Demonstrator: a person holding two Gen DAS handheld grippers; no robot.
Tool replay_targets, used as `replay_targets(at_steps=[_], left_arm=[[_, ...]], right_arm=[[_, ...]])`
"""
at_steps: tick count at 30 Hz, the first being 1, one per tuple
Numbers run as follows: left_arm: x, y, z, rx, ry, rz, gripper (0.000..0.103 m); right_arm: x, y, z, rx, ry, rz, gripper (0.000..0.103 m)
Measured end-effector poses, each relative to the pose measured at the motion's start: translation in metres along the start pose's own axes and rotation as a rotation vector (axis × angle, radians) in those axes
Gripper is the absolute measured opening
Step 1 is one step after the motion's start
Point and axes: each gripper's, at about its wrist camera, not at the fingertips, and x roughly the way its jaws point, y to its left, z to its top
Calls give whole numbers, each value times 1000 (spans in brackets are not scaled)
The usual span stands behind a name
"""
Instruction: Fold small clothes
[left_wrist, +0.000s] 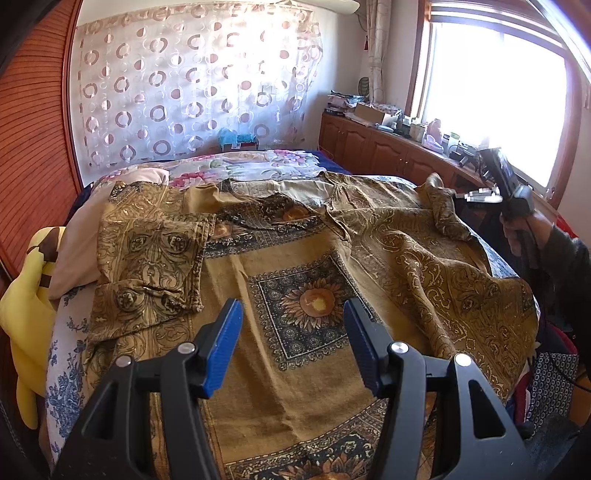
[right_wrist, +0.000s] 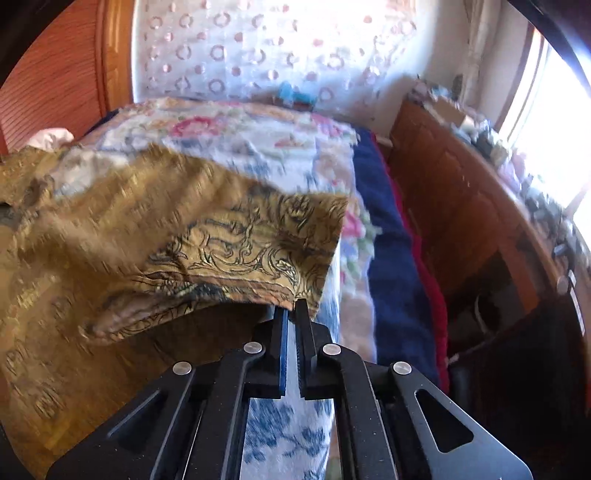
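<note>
- We see a gold patterned garment (left_wrist: 295, 266) spread across the bed (left_wrist: 70, 369), its sunflower panel near the middle and its hem toward the near edge.
- One sleeve (left_wrist: 151, 266) lies folded inward on the garment's left side, near the bed's left edge.
- We hold the left gripper (left_wrist: 293, 328) above the garment's lower middle, jaws spread with nothing between them and the blue pads (left_wrist: 225, 343) clear of the cloth.
- At the bed's right edge, the right gripper (left_wrist: 458, 195) meets the other sleeve (left_wrist: 443, 210), which stands lifted off the bed; a hand (left_wrist: 517, 229) in a dark sleeve grips the handle.
- From the right wrist view, the right gripper (right_wrist: 293, 306) has its jaws pressed together, pinching the hem of that sleeve (right_wrist: 236, 243) at the fingertips.
- The raised sleeve hangs over a blue-flowered sheet (right_wrist: 288, 432) beside a blue blanket (right_wrist: 391, 258); the picture is blurred.
- A yellow soft toy (left_wrist: 26, 306) sits by the left edge.
</note>
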Motion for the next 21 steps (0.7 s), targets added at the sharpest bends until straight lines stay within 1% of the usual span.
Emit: replay_targets(at_steps=[5,10,14,18,19,20,21], left_arm=[[-1,0,3,3,0,3,57],[-3,1,3,4,0,9,57],[-3,1,3,3,1,10,57],[-4,2,3,3,-2,11,57],[-4,2,3,3,-1,11,57],[-4,2,2,2,-3,10,57],[-4,2,2,2,-5,10,57]], right_arm=[[-23,26,41,-74,-104,28,1],[-32,63,77,-148,-135,56,1],[-34,86,96,-181,-157,85,1],[-37,107,105,-207,-162,114,1],[-34,111,107,-209,-141,123,13],[-34,114,107,-208,-136,120,41],[-35,117,106,-208,-147,111,54]])
